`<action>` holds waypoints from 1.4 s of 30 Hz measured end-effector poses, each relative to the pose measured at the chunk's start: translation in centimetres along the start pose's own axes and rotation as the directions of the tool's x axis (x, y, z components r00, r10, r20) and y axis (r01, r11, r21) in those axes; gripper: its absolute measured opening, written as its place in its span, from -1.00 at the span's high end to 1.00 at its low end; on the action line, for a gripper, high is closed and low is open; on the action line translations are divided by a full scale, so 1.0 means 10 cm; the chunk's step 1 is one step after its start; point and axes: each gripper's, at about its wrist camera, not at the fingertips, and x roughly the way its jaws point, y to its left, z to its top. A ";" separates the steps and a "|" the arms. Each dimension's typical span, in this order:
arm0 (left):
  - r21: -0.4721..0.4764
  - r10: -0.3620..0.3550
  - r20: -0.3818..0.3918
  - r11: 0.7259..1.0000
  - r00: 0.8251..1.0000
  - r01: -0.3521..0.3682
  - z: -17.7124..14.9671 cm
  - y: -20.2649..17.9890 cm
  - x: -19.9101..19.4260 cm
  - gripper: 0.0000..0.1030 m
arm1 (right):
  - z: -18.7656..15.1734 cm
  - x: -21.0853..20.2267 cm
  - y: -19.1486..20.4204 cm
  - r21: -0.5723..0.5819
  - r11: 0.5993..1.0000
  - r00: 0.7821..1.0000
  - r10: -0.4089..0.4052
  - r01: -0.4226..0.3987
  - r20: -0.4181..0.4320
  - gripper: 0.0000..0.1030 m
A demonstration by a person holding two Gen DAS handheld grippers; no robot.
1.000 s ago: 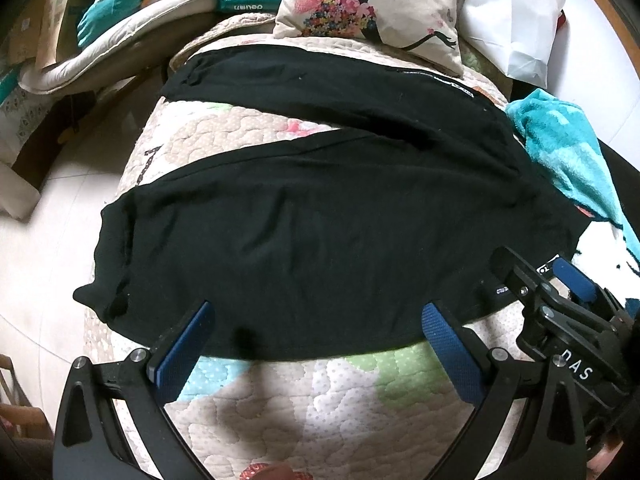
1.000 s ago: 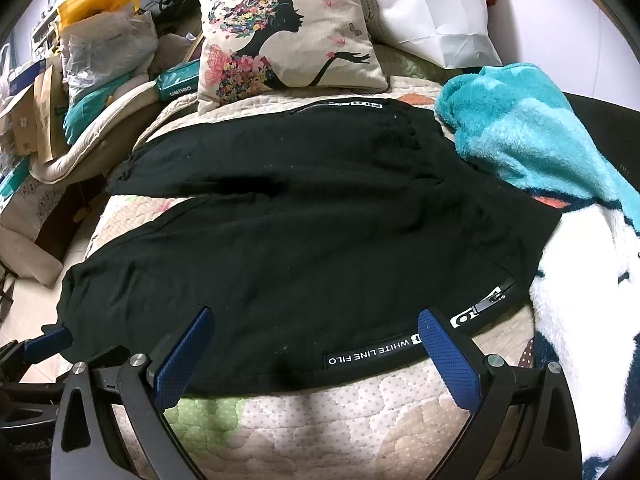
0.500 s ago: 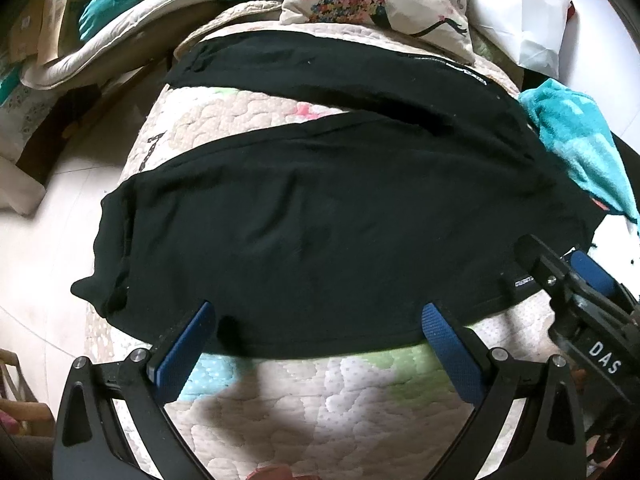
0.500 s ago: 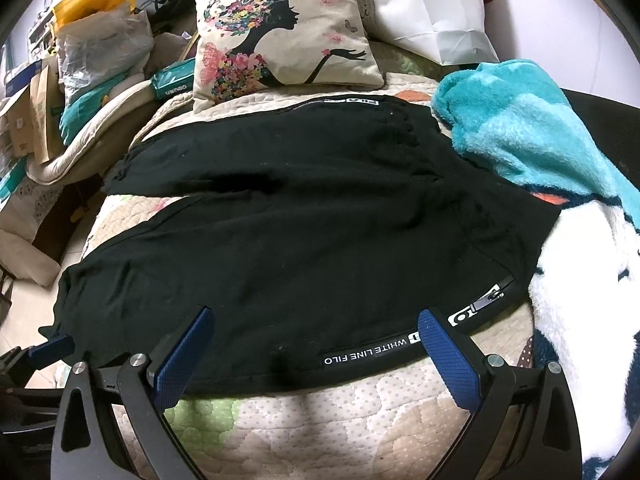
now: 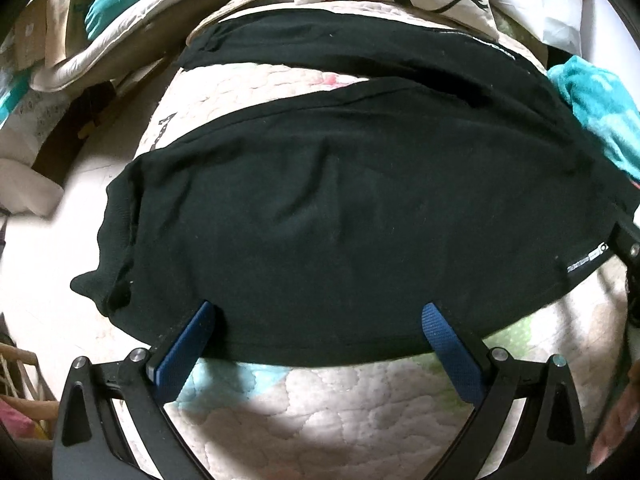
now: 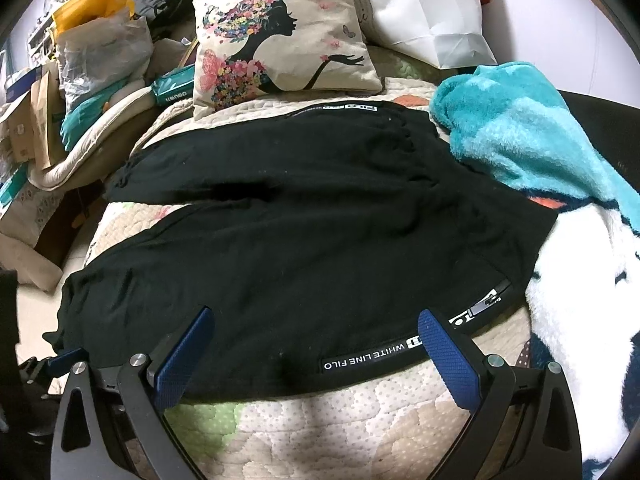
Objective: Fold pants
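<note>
One pair of black pants (image 6: 304, 240) lies spread flat on the quilt (image 6: 340, 420), its two legs pointing left. The left gripper (image 5: 318, 312) and right gripper (image 6: 314, 318) both gape wide at its near edge, holding nothing. One pillow (image 6: 280, 36) and one teal blanket (image 6: 520, 136) are partly cut off.

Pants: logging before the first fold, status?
Left gripper and right gripper open at near hem. Black pants spread flat, unfolded. Teal blanket overlaps waistband.
</note>
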 end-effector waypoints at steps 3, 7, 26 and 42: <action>-0.008 -0.030 0.019 1.000 0.999 0.030 -0.02 0.05 0.00 -1.00 | 0.01 -0.01 -0.01 0.001 1.000 1.000 0.000 0.000 0.004 -1.00; 0.022 -0.038 0.010 0.999 0.999 0.037 -0.02 0.05 -0.06 -0.98 | 0.04 -0.06 -0.02 0.007 1.000 1.000 -0.002 0.002 0.026 -1.00; 0.077 -0.047 0.216 0.997 0.975 0.031 1.66 0.75 -0.41 -0.58 | 1.61 0.16 -0.27 -0.150 0.969 0.978 0.181 -0.196 -0.107 -0.93; -0.044 -0.014 0.117 0.999 0.993 0.019 3.16 1.43 1.06 -0.58 | 2.57 1.96 -0.23 -0.187 0.941 0.934 0.225 -0.283 -0.279 -0.88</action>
